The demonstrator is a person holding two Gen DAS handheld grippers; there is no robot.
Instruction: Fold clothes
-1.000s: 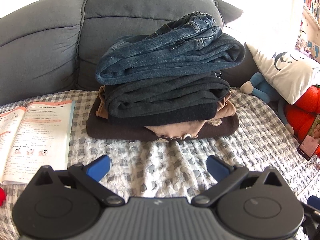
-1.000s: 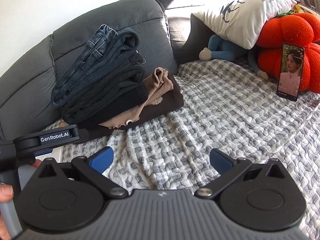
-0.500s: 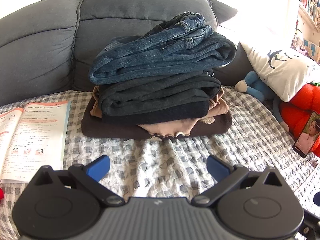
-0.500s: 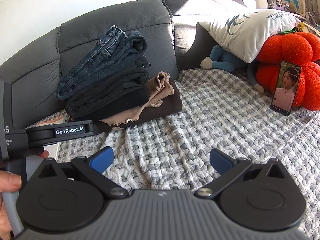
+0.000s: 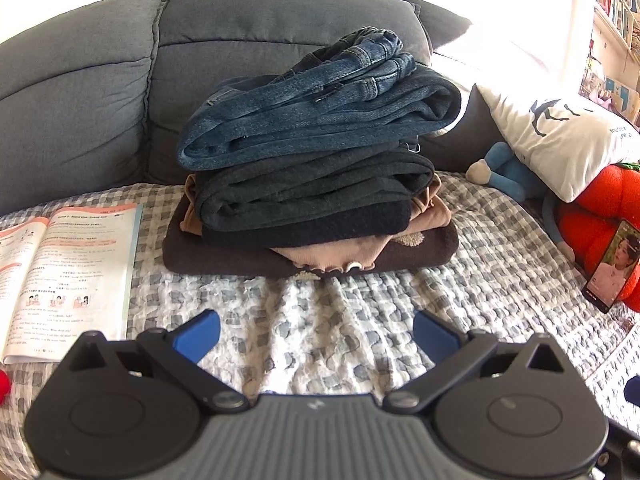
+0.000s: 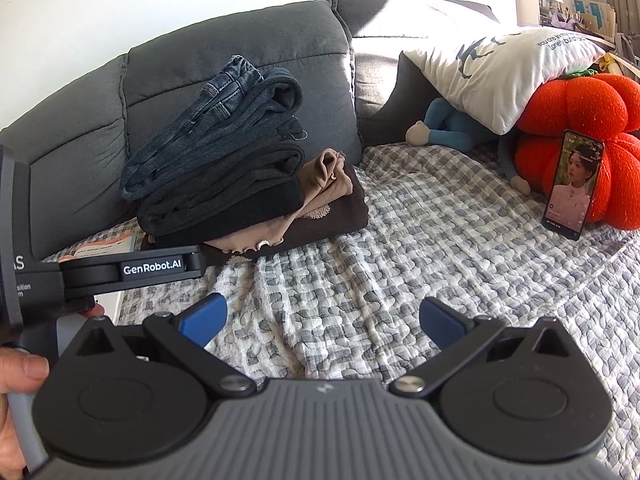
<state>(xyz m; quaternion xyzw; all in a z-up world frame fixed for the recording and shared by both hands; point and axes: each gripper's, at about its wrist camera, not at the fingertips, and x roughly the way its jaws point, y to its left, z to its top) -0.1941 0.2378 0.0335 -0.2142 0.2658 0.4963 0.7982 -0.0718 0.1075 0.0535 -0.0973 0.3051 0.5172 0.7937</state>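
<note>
Both sets of jaws gape wide, empty: left gripper (image 5: pixel 316 330) faces the folded stack (image 5: pixel 316 184) at twelve o'clock; right gripper (image 6: pixel 322 320) hovers over the blanket (image 6: pixel 420 248). Folding looks finished.

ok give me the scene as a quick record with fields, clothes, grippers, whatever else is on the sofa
surface: checked blanket on a grey sofa
clothes: one folded stack against the backrest
stack top: jeans
stack bottom: dark brown garment
left gripper: open, empty, short of the stack
right gripper: open, empty, over the blanket
book: open, left of the stack
phone: screen lit, leaning on the orange cushion
pillow: white, lying over a blue plush toy
</note>
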